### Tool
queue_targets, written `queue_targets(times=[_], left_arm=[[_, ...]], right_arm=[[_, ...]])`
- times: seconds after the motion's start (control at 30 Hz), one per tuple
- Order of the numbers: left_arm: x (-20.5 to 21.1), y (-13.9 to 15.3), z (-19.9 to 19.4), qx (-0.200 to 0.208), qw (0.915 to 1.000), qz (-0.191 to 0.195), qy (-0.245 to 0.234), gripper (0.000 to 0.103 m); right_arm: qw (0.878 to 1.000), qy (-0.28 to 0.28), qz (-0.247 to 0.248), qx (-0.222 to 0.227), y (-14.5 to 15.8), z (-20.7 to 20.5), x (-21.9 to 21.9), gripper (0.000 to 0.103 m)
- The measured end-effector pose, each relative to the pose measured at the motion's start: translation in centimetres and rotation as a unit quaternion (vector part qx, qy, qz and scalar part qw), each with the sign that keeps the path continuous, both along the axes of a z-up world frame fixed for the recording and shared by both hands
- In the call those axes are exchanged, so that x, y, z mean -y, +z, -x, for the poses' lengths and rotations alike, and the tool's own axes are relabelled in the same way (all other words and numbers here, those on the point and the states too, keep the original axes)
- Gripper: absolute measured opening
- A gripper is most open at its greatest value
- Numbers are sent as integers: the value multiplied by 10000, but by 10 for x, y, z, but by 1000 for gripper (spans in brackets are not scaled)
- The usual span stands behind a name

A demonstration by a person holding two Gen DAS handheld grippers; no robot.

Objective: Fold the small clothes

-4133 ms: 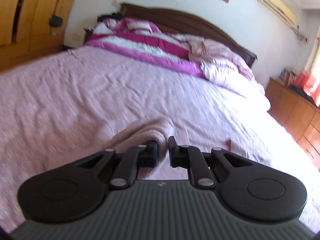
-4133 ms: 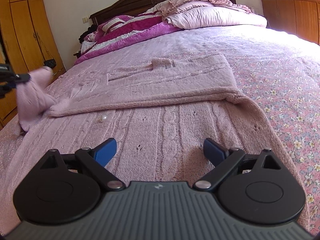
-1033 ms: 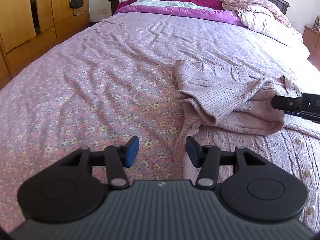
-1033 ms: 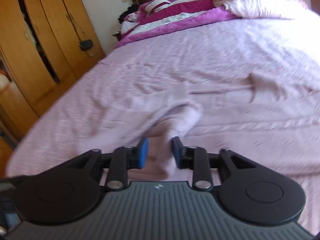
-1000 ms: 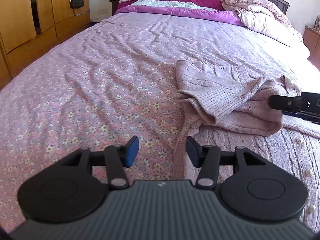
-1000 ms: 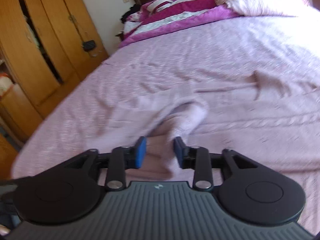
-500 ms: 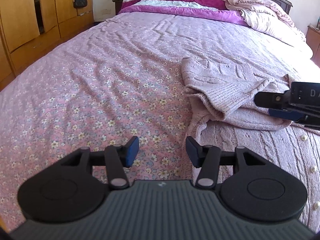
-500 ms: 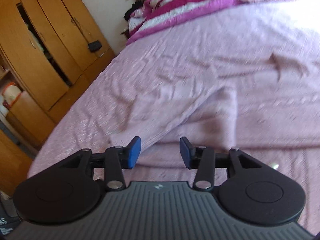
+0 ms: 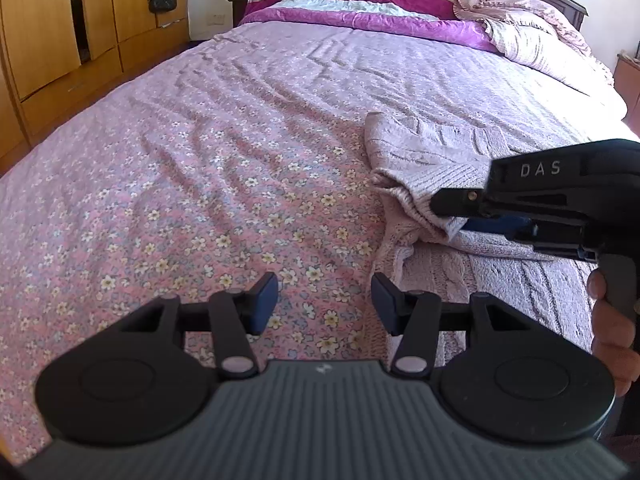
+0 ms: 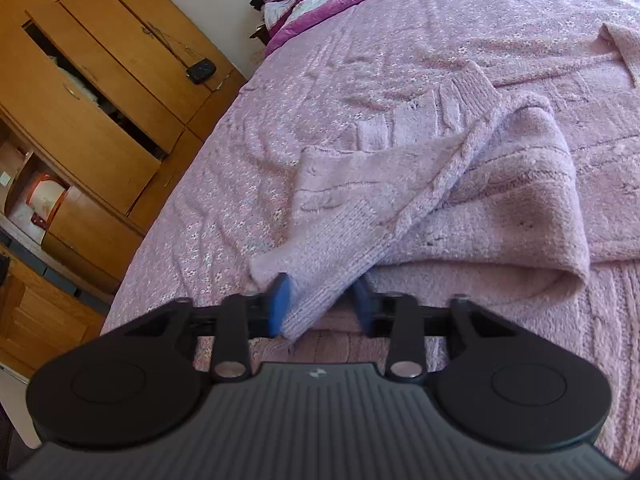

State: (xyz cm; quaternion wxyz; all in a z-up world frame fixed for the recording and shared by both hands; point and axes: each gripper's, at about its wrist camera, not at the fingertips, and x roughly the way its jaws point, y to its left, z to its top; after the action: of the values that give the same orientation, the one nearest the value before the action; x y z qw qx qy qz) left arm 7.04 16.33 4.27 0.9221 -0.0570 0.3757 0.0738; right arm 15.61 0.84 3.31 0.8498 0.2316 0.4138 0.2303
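Left wrist view: the left gripper (image 9: 324, 304) hung half open and empty over the floral bedspread (image 9: 200, 184), the pink sweater (image 9: 424, 168) at right centre. Right wrist view: the right gripper (image 10: 320, 304) was closing on a sweater fold at lower centre.

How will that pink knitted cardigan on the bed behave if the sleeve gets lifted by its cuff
The cardigan will likely go floppy: its knit already slumps in soft folds. It probably drags rather than slides, since fuzzy yarn lies on the wrinkled bedspread. The right gripper, closing around the cuff, should grip easily.
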Motion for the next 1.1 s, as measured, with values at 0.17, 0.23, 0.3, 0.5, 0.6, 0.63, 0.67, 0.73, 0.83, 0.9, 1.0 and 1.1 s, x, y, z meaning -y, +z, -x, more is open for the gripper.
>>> queue_targets(times=[0.17, 0.23, 0.3, 0.5, 0.6, 0.63, 0.67, 0.73, 0.83, 0.9, 1.0, 1.1], left_arm=[[0, 1, 0, 21, 10000, 24, 8, 54], [1, 3, 0, 46, 10000, 31, 2, 54], [2, 5, 1, 91, 9999, 37, -28, 54], [8, 12, -1, 199, 9997, 1, -138, 53], [13, 15, -3, 225, 9995, -11, -207, 53], [15, 15, -4, 229, 9995, -19, -234, 53], [17, 16, -5, 228, 9994, -31, -257, 53], [22, 16, -8, 229, 9992, -56, -317, 53], [31, 17, -12, 254, 9987, -106, -437, 53], [37, 18, -15, 271, 9982, -148, -521, 53], [44, 19, -20, 292, 9975, -187, -617, 53], [50, 19, -25, 283, 9972, -132, -679, 53]], right_arm=[[9985, 110, 263, 478, 13, 9, 4, 6], [9974, 104, 284, 660, 22, 13, 10, 5], [9958, 74, 334, 846, 32, 18, 19, 5], [9898, -1, 570, 1303, 63, 28, 55, 5], [9864, -51, 818, 1428, 75, 31, 78, 5], [9854, -80, 890, 1449, 78, 31, 87, 5], [9846, -111, 957, 1462, 81, 32, 96, 5], [9824, -221, 1110, 1484, 85, 33, 115, 5], [9799, -425, 1299, 1454, 89, 34, 145, 5], [9781, -521, 1419, 1429, 88, 34, 163, 5], [9760, -530, 1606, 1374, 85, 33, 185, 5], [9690, -643, 1972, 1343, 80, 33, 201, 5]])
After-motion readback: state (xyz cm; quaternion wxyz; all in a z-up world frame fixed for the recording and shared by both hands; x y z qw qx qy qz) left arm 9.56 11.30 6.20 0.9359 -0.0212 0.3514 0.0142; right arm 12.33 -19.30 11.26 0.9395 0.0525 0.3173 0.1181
